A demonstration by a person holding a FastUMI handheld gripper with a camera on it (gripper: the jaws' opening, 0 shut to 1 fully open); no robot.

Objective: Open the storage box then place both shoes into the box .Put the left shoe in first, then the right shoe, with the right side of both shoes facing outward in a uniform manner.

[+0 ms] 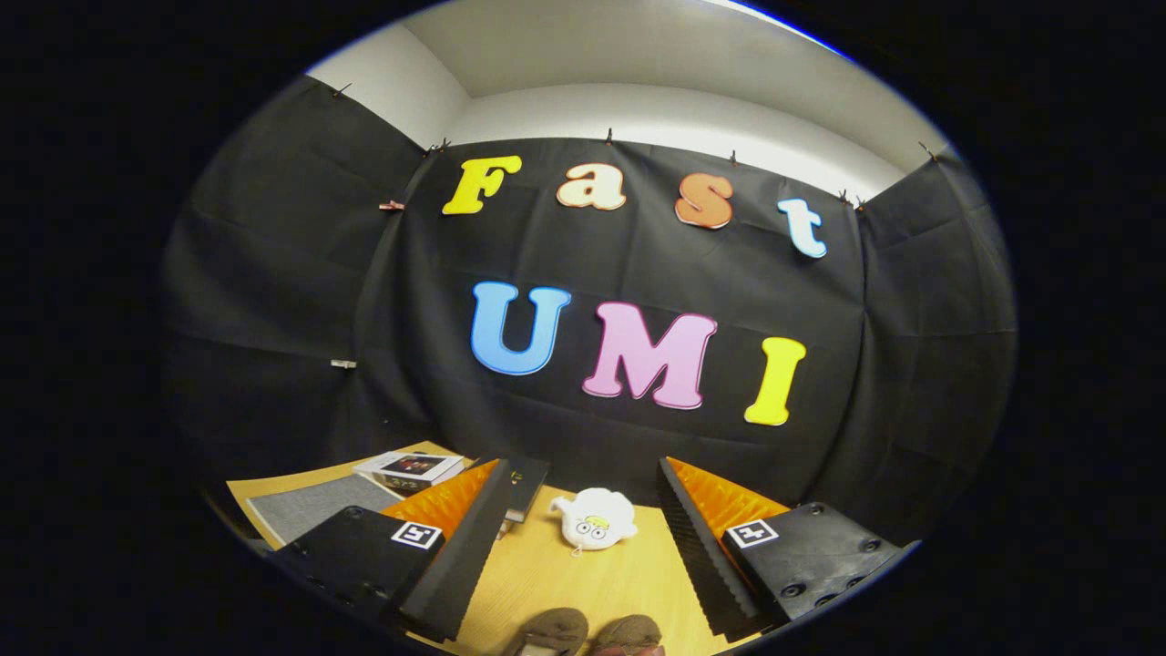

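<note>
Clearly, the gripper (583, 547) was held wide open, empty, above two shoes (588, 633) at bottom centre. Descent toward the left shoe was judged best once the box had been opened

— Where do the shoes (588, 632) sit?
— Side by side on the table (547, 574), between the gripper (583, 538) fingers, spread wide.
— And beyond them?
— A plush toy (594, 519); a box (410, 468) farther left, behind a mat (314, 506).

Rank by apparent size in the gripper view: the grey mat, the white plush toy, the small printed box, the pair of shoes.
1. grey mat
2. white plush toy
3. small printed box

The pair of shoes is partly cut off, so unranked. Open gripper hovers above the table.
</note>
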